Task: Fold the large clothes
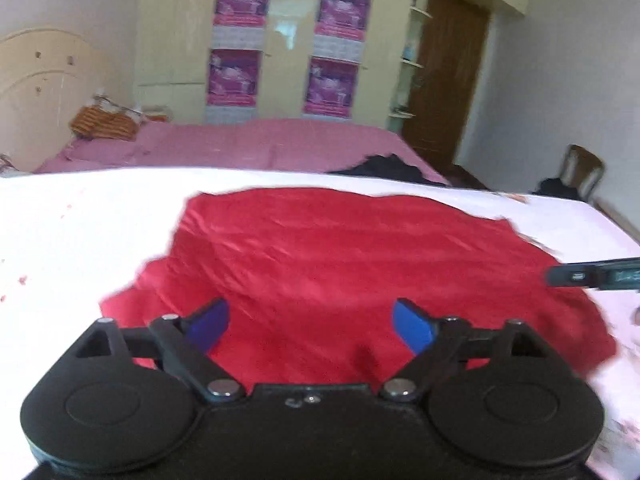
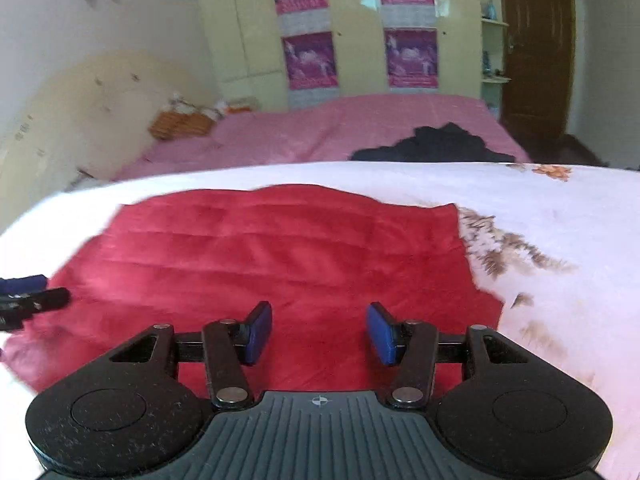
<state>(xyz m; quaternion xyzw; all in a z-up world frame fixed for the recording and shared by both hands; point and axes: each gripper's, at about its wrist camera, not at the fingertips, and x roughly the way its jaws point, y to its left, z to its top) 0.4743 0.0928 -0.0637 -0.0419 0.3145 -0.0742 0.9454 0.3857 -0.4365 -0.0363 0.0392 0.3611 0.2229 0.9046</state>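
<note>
Red garment (image 1: 360, 256) spread flat on white bed (image 1: 80, 220) for folding — left claw (image 1: 312, 326), right claw (image 2: 320, 330) both released, empty, hovering at lower frame.

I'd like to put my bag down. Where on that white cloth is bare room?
Bare white cloth lies left of the spread red garment, and flower-printed cloth right of it. The middle is filled by the garment, with both open grippers above it.

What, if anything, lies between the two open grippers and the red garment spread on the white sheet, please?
Nothing visible does. The red garment lies bare below the open left gripper and right gripper; the dark clothing sits apart on the pink bed beyond.
</note>
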